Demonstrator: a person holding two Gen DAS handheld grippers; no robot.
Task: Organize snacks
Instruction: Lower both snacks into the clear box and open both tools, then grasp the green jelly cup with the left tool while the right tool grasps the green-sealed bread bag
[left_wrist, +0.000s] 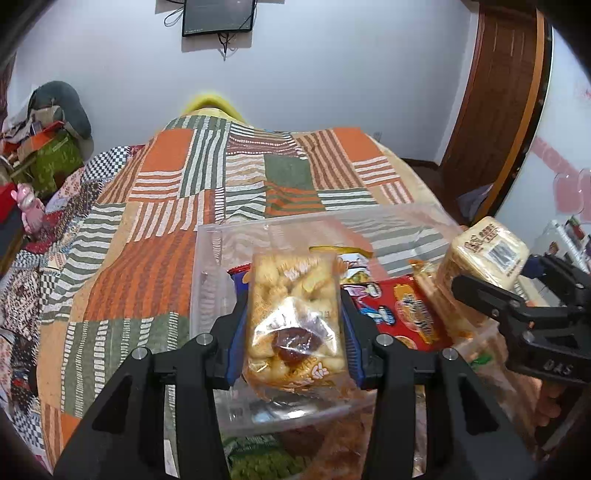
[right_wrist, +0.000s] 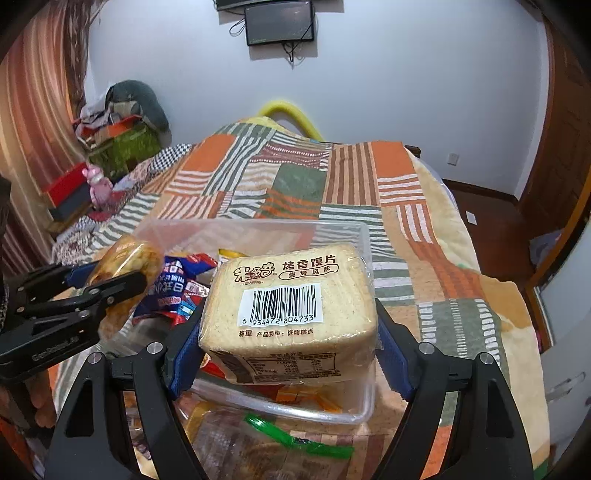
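Both loads hang above the clear plastic rectangular bin (right_wrist: 364, 258). The left gripper (left_wrist: 293, 325) clamps a transparent bag of puffed snacks (left_wrist: 295, 310); the right gripper (right_wrist: 288, 332) squeezes a wrapped pack of toasted bread slices (right_wrist: 291, 306). The smooth wrappers may slip, or the two grippers may collide over the bin.

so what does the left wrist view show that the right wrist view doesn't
Only the left wrist view shows the red snack packet in the clear bin and the face of the puffed snack bag in the left tool.

Only the right wrist view shows the barcode label on the bread slice pack in the right tool, plus a green-sealed bag below.

Both show both tools, both held packs, the bin, the patchwork blanket and the wall screen.
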